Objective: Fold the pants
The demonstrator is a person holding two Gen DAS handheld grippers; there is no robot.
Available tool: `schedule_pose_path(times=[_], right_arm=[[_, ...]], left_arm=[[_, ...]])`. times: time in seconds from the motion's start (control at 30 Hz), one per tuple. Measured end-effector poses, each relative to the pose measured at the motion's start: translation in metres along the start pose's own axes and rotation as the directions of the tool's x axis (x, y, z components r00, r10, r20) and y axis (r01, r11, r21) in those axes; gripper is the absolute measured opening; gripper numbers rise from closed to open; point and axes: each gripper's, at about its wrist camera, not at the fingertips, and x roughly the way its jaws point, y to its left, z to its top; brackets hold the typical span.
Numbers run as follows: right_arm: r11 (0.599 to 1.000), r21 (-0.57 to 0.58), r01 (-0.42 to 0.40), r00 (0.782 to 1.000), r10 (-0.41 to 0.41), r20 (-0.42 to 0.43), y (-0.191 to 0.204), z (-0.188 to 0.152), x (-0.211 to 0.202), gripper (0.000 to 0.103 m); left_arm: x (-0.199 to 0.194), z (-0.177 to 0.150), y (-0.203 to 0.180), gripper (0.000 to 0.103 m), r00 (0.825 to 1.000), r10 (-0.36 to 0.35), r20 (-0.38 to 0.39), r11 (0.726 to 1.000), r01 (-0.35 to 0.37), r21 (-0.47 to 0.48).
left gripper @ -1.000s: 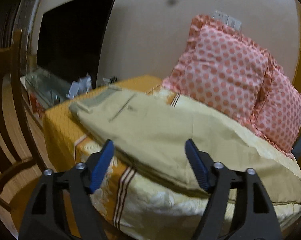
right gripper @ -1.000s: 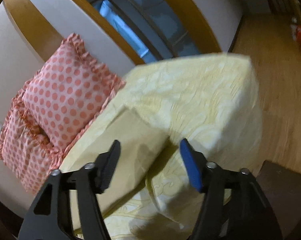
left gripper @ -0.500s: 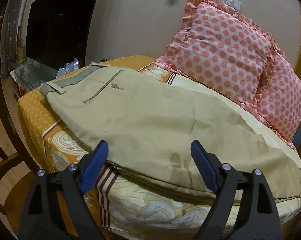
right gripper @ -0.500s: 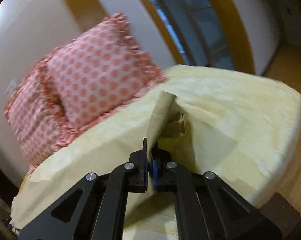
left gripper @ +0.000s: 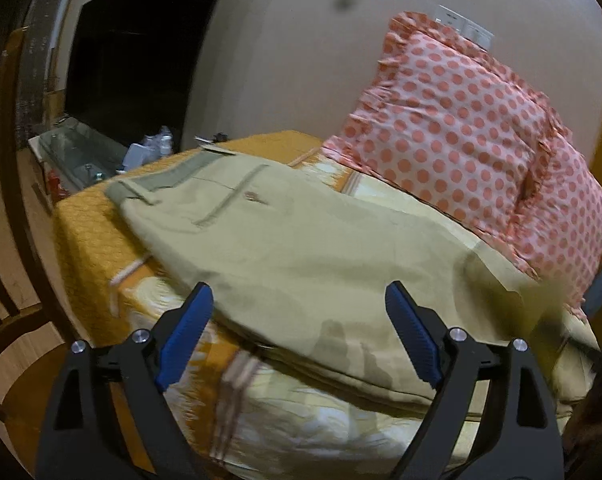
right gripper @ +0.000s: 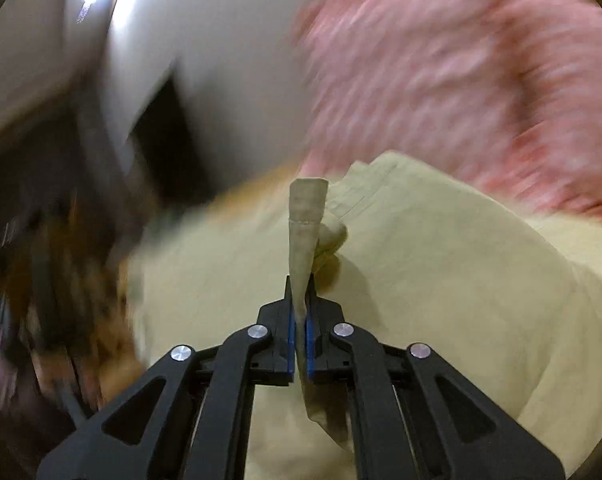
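Note:
Khaki pants lie across the bed, waistband at the far left near the orange corner, legs running to the right. My left gripper is open and empty, hovering just above the near edge of the pants. My right gripper is shut on the hem end of a pant leg, which stands up between its jaws above the rest of the pants. The right wrist view is heavily motion-blurred.
The bed has a yellow and orange patterned cover. Pink polka-dot pillows lean on the wall at the back right. A dark TV and a glass stand stand beyond the bed's left end. A wooden chair is at left.
My right gripper closed on the pant leg hem and swung it leftward over the pants. My left gripper pulled back slightly and stays open.

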Motion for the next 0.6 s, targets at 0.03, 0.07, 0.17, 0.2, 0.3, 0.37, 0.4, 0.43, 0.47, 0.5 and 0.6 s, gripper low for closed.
schedule_pose_path(times=[0.03,0.07,0.17,0.2,0.3,0.37,0.4,0.43,0.47,0.5,0.6], right_arm=[[0.999,-0.043,-0.014,0.998,0.011,-0.068,0.015,-0.009,0.014,0.006],[0.998,-0.059,-0.012,0.998,0.008,-0.065,0.02,-0.013,0.014,0.02],[0.999,-0.034,-0.033,0.998,0.035,0.048,0.022,-0.009,-0.01,0.049],[0.999,-0.007,-0.031,0.996,0.032,0.084,0.019,-0.007,-0.016,0.05],[0.995,0.081,0.06,0.995,-0.066,0.074,-0.002,-0.002,-0.007,0.05],[0.992,0.086,0.092,0.995,-0.088,-0.054,-0.008,-0.012,0.018,0.05],[0.992,0.084,0.092,0.995,-0.09,-0.032,-0.007,-0.016,0.019,0.05],[0.994,0.081,0.079,0.997,-0.076,-0.033,-0.006,-0.017,0.019,0.05],[0.994,0.08,0.076,0.997,-0.073,-0.036,-0.006,-0.017,0.021,0.052],[0.994,0.088,0.07,0.997,-0.067,-0.032,-0.011,-0.018,0.018,0.053],[0.991,0.132,0.03,0.999,-0.027,-0.019,-0.018,-0.021,0.017,0.054]], left_arm=[[0.0,0.001,0.007,0.088,1.0,0.014,0.006,1.0,-0.014,-0.01],[0.0,0.002,0.011,0.088,1.0,0.023,0.009,1.0,-0.023,-0.016],[0.003,0.005,0.029,0.088,0.998,0.054,0.014,0.997,-0.053,-0.063],[0.005,0.006,0.035,0.088,0.998,0.058,0.016,0.995,-0.056,-0.087],[0.01,0.01,0.048,0.088,0.998,0.054,0.022,0.988,-0.051,-0.144],[0.017,0.013,0.056,0.088,0.999,0.043,0.012,0.982,-0.041,-0.183],[0.02,0.015,0.06,0.088,0.999,0.042,0.009,0.979,-0.039,-0.199],[0.022,0.017,0.064,0.088,0.999,0.041,0.006,0.976,-0.039,-0.214],[0.025,0.018,0.067,0.088,0.999,0.04,0.003,0.973,-0.038,-0.228],[0.03,0.021,0.071,0.088,0.999,0.042,-0.008,0.968,-0.043,-0.248],[0.038,0.028,0.076,0.088,0.999,0.03,-0.019,0.965,-0.033,-0.261]])
